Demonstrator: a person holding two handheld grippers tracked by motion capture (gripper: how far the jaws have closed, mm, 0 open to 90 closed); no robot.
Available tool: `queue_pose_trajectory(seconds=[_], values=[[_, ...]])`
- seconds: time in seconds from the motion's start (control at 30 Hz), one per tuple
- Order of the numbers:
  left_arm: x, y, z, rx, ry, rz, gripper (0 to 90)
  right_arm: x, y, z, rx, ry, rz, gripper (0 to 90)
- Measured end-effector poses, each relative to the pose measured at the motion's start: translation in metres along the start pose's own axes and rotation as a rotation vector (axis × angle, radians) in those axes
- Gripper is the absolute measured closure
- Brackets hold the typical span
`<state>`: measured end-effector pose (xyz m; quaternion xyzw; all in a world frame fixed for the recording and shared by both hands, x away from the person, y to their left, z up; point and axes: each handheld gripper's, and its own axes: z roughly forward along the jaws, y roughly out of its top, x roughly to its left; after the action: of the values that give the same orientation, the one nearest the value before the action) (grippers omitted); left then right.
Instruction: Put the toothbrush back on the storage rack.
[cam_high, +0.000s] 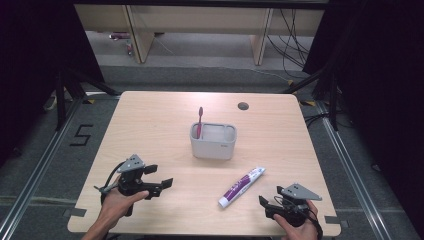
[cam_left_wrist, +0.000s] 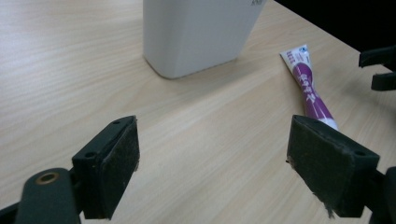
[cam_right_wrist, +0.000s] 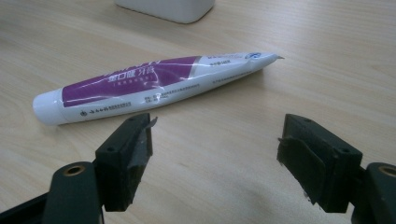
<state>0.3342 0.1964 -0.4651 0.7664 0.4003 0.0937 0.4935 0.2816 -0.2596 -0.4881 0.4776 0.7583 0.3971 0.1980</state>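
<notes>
Right tongs (cam_right_wrist: 215, 154) just short of toothpaste tube (cam_right_wrist: 154, 86)

The left hand (cam_high: 116, 202) enters from the table's near edge at the near-left corner and grips the left gripper (cam_high: 161, 184) from behind. The gripper lies low over the table and points toward the right edge. Its jaws stand wide apart, with nothing between the pads (cam_left_wrist: 119, 163). The right hand (cam_high: 300, 227) holds the right gripper (cam_high: 265, 206) at the near-right corner, close to the near edge, pointing toward the left edge. Its jaws are also spread, and the pads (cam_right_wrist: 137, 154) clamp nothing.
</notes>
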Motion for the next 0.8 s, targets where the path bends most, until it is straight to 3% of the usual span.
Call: queue_pose_trajectory(seconds=[0.2,0.33,0.43,0.6,0.63,0.67,0.8], values=[[-0.003,-0.017,-0.009,0.025,0.008,0.012,16.6,0.001,0.000,0.000,0.001,0.003,-0.002,26.2],[-0.005,-0.028,-0.015,0.037,0.005,0.014,16.6,0.002,-0.001,0.000,0.002,0.013,0.029,26.4],[-0.009,-0.036,-0.018,0.051,0.002,0.021,16.7,0.002,-0.001,0.000,0.000,0.015,0.027,26.6],[-0.014,-0.048,-0.021,0.060,-0.002,0.028,16.8,0.002,-0.001,-0.001,-0.003,0.008,0.007,26.8],[-0.015,-0.050,-0.021,0.064,-0.003,0.029,16.8,0.000,-0.001,0.000,0.000,0.037,-0.002,26.7],[-0.017,-0.052,-0.021,0.065,0.006,0.031,16.8,0.000,-0.001,-0.003,0.007,0.013,-0.025,26.7],[-0.022,-0.059,-0.022,0.084,-0.003,0.038,16.8,0.000,-0.001,-0.002,0.000,0.011,-0.024,27.0]])
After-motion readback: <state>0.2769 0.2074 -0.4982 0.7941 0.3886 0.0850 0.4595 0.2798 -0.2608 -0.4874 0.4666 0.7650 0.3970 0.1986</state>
